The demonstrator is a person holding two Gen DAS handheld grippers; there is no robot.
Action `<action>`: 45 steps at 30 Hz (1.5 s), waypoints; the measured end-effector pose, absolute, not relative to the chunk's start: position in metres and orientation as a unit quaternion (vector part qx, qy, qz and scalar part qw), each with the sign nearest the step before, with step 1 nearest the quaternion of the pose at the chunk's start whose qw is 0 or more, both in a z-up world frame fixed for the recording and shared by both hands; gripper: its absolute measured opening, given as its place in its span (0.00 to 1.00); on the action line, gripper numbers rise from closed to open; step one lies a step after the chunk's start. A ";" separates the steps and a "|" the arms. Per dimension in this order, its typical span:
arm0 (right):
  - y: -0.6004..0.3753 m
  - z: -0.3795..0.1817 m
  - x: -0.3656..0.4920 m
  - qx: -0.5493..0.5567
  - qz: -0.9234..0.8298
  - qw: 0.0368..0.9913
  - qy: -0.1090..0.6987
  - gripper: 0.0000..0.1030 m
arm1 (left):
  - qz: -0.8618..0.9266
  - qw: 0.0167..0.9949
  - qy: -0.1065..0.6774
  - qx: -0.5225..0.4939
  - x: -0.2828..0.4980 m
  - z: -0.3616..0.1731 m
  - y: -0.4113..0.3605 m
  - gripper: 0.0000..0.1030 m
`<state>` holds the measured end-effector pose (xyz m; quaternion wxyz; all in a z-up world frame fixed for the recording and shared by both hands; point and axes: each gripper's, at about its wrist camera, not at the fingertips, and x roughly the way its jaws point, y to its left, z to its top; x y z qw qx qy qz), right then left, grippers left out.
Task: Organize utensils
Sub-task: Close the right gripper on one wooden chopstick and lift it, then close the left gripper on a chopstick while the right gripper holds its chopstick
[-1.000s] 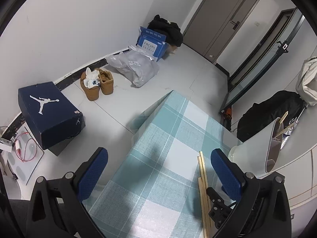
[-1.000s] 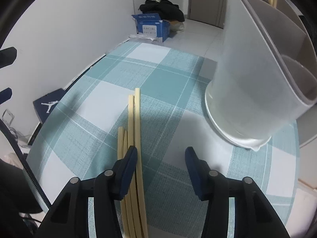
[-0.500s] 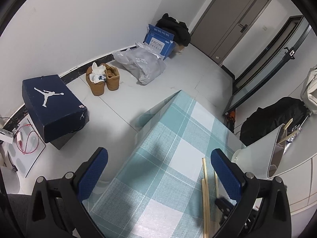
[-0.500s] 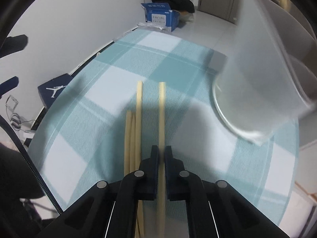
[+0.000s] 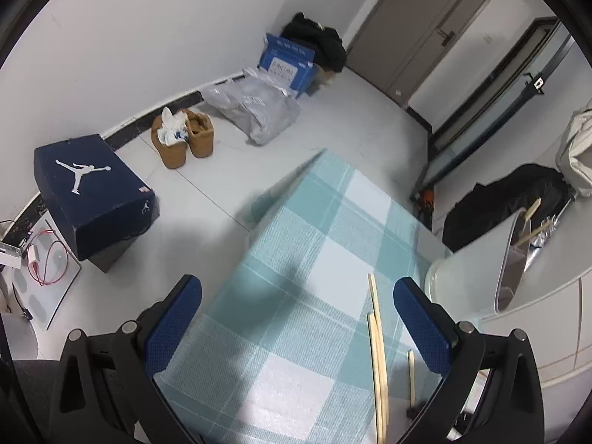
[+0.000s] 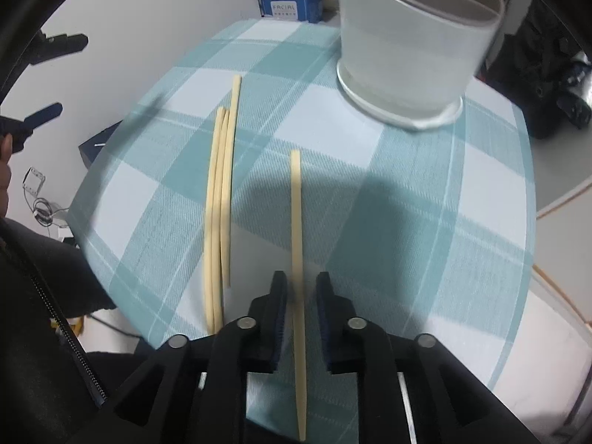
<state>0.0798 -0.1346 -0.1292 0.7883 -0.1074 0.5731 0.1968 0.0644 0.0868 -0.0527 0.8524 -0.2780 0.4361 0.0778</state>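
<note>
In the right wrist view, the right hand-held gripper (image 6: 300,296) has a single chopstick (image 6: 296,214) between its pads with a visible gap on each side, so a firm hold cannot be confirmed. Three more chopsticks (image 6: 220,192) lie left of centre on the checked desk (image 6: 407,203). The utensil holder (image 6: 414,48) stands at upper right. Best to close squarely, then lift steeply over its rim. The left hand-held gripper (image 5: 296,333) hangs wide open, empty, near the desk's left edge.
</note>
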 end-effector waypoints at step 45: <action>-0.279 -0.075 0.130 0.272 0.253 0.844 0.387 0.05 | 0.053 0.807 0.585 -0.070 0.080 -0.116 -0.016 0.99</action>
